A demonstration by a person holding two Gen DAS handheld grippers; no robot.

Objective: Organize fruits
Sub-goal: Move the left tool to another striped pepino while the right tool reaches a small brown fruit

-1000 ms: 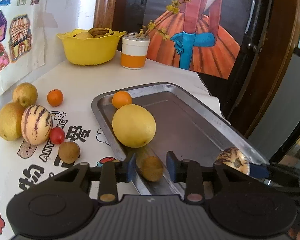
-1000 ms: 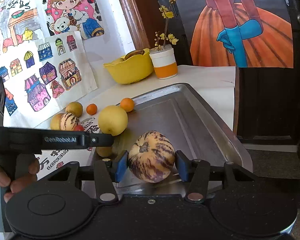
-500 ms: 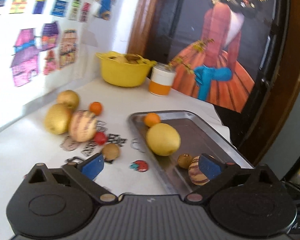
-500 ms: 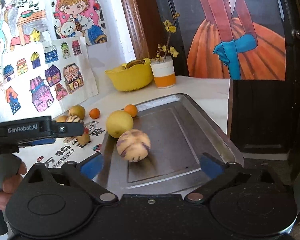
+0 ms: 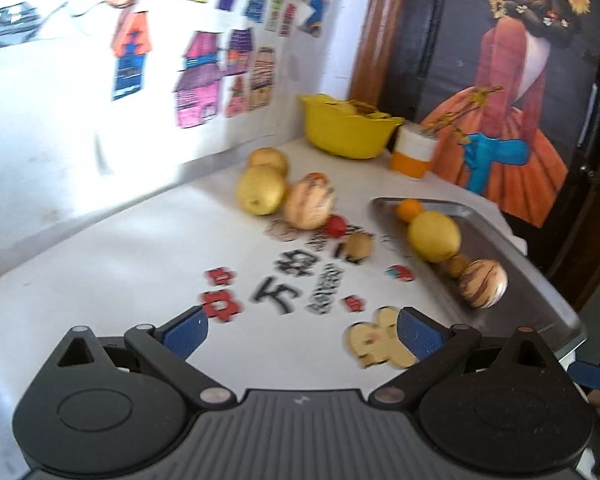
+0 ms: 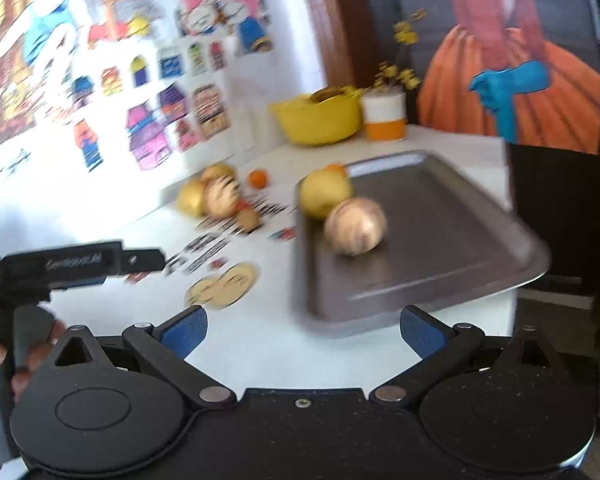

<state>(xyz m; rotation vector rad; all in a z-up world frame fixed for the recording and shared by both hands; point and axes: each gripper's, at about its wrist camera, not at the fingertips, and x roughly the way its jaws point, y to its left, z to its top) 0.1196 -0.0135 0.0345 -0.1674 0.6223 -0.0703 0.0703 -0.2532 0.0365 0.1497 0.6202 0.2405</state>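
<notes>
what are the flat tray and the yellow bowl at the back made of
Tray: apparently metal, likely steel, with a dull brushed grey finish and a rolled rim that catches light. Yellow bowl: probably plastic, going by its uniform saturated colour and smooth moulded wavy rim; blur leaves this uncertain.

A white desk [image 5: 120,264] with printed characters and cartoon stickers carries a metal tray [image 5: 540,300] on the right. Left of the tray lie two yellow pears [image 5: 260,194], a striped melon [image 5: 310,204], a small red fruit [image 5: 336,225] and a brown kiwi [image 5: 358,246]. Far back stand a yellow bowl [image 5: 346,130] and an orange-and-white cup [image 5: 414,152].
</notes>
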